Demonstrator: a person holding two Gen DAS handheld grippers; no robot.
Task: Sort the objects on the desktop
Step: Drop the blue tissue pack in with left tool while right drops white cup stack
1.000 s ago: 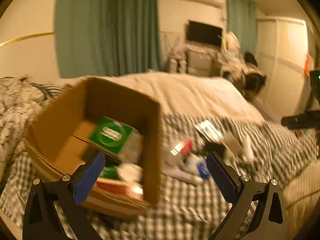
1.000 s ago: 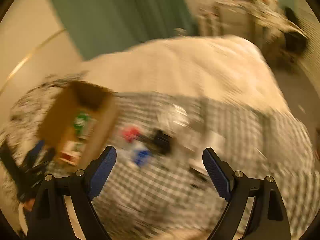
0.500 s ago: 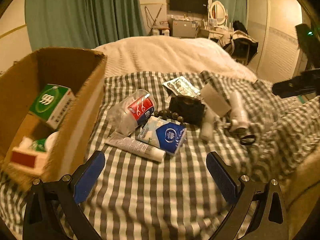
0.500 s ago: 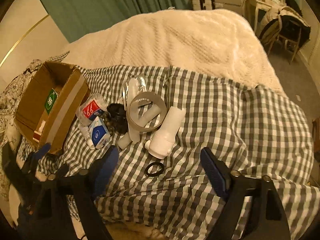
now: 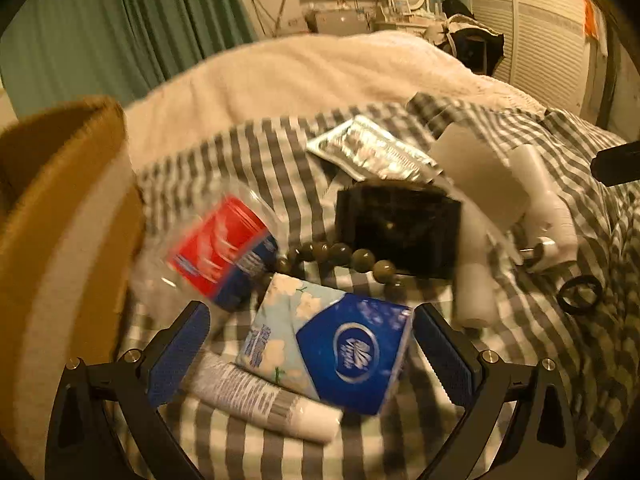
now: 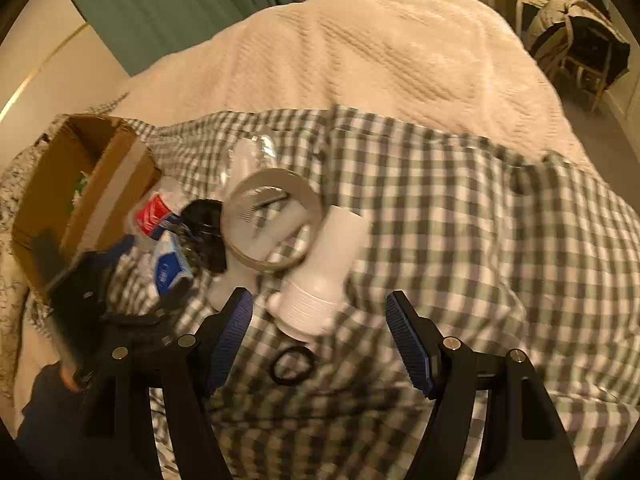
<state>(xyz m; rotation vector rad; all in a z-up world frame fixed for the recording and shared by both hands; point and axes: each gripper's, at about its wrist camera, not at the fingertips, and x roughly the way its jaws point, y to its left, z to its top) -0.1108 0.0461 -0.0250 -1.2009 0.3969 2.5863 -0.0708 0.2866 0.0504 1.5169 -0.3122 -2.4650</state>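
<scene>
My left gripper (image 5: pixel 310 346) is open, its jaws on either side of a blue tissue pack (image 5: pixel 332 348) on the checked cloth. A white tube (image 5: pixel 260 394) lies under the pack. A clear bag with a red label (image 5: pixel 220 248), dark beads (image 5: pixel 340 258) and a black pouch (image 5: pixel 400 228) lie beyond. My right gripper (image 6: pixel 320 334) is open above a white bottle (image 6: pixel 324 276), with a black hair tie (image 6: pixel 293 365) below and a tape roll (image 6: pixel 272 220) behind. The left gripper (image 6: pixel 120 280) shows at the left of the right wrist view.
A cardboard box (image 5: pixel 60 220) stands at the left, also in the right wrist view (image 6: pixel 76 196). A foil blister pack (image 5: pixel 372 152) and a white bottle (image 5: pixel 548 208) lie at the back. A cream blanket (image 6: pixel 360 60) covers the far bed.
Both grippers have moved down and closer to the pile. The left one now straddles the tissue pack; the right one is over the white bottle.
</scene>
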